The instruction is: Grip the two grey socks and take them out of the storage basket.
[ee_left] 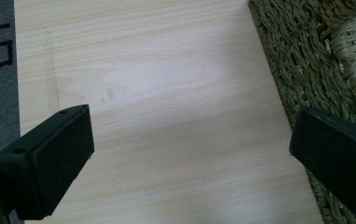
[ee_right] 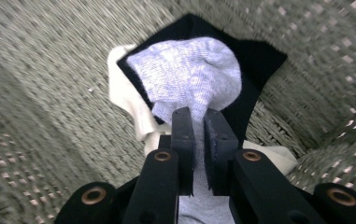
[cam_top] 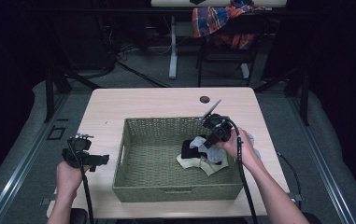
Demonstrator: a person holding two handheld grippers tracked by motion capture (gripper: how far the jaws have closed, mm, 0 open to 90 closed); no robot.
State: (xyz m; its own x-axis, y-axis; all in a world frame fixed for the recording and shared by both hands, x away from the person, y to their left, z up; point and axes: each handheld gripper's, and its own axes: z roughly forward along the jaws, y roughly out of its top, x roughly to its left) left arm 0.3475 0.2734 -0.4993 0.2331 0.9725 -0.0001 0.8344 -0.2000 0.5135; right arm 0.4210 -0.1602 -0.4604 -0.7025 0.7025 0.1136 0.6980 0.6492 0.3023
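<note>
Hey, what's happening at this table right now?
A person is working with a gripper in each hand. The right gripper is shut on a grey sock inside the woven basket, above a black cloth and a cream cloth. The left gripper is open over the table beside the basket.

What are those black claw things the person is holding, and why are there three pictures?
Those are grippers: hand-held tools with two black jaws that pinch. One picture comes from a camera up high; the other two come from small cameras riding on each tool. From above you see a wooden table with a woven basket on it. The left gripper hangs over bare table beside the basket, jaws wide open, holding nothing. The right gripper reaches into the basket, its jaws pinched shut on a light grey sock. Under that sock lie a black cloth and a cream cloth, probably more socks.
</note>
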